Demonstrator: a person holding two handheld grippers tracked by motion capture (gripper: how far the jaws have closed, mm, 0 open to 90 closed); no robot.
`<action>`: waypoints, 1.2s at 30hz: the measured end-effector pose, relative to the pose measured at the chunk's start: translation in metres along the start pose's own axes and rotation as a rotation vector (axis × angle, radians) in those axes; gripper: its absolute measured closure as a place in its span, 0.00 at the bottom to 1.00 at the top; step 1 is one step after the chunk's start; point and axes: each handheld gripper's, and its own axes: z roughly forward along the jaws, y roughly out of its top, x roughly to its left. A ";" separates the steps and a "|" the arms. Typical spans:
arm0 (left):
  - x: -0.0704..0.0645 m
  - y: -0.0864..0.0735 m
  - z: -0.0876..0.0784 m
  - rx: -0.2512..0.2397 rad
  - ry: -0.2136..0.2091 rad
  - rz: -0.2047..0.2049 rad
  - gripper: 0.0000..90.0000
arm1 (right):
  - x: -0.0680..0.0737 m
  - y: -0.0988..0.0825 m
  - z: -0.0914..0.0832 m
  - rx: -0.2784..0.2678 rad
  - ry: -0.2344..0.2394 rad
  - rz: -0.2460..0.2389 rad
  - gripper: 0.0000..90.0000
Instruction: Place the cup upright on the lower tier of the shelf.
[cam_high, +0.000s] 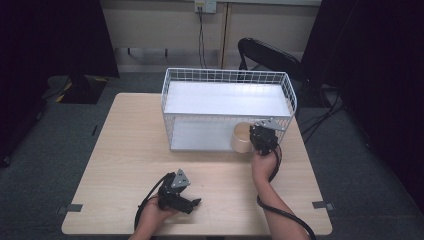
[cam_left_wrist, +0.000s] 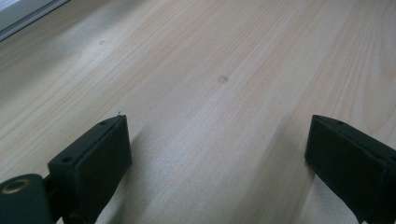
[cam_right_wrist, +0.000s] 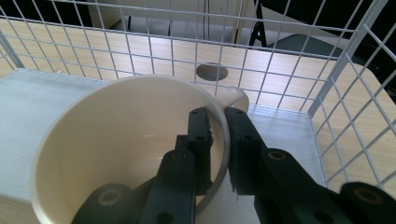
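I have the right gripper (cam_high: 255, 137) pinched on the rim of the cream mug (cam_high: 242, 138), just right of centre in the high view, at the open front of the white wire rack (cam_high: 227, 76). In the right gripper view the jaws are nearly shut with only the mug wall between them — one inside the cup, one outside — and the mug (cam_right_wrist: 126, 140) fills the lower left of the frame, its handle (cam_right_wrist: 233, 95) peeking out behind the rim near the middle. The mug seems to be going onto the rack's lower shelf (cam_right_wrist: 285, 135), whose grey surface runs off to the right under the wire side wall.

The left gripper (cam_high: 196, 202) lies low in the frame near the bottom edge of the table (cam_high: 130, 150), jaws spread wide over bare wood with nothing between them; I would leave it parked there.

To do this step well, I would keep the mug level, since a rim grip lets it swing. I would watch the gap under the upper shelf, lower until the base sits flat — I cannot tell yet whether it touches — then open slowly and draw straight back, clear of the handle and wires.
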 end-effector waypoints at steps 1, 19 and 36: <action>0.000 0.000 0.000 0.000 0.000 0.000 0.07 | 0.000 0.001 0.000 0.001 -0.002 -0.003 0.90; 0.000 0.000 0.000 0.000 0.000 0.000 0.07 | 0.002 0.009 -0.002 -0.037 0.019 0.036 0.77; 0.000 0.000 0.000 0.000 0.003 0.000 0.07 | -0.013 0.003 -0.026 -0.012 0.211 0.058 0.25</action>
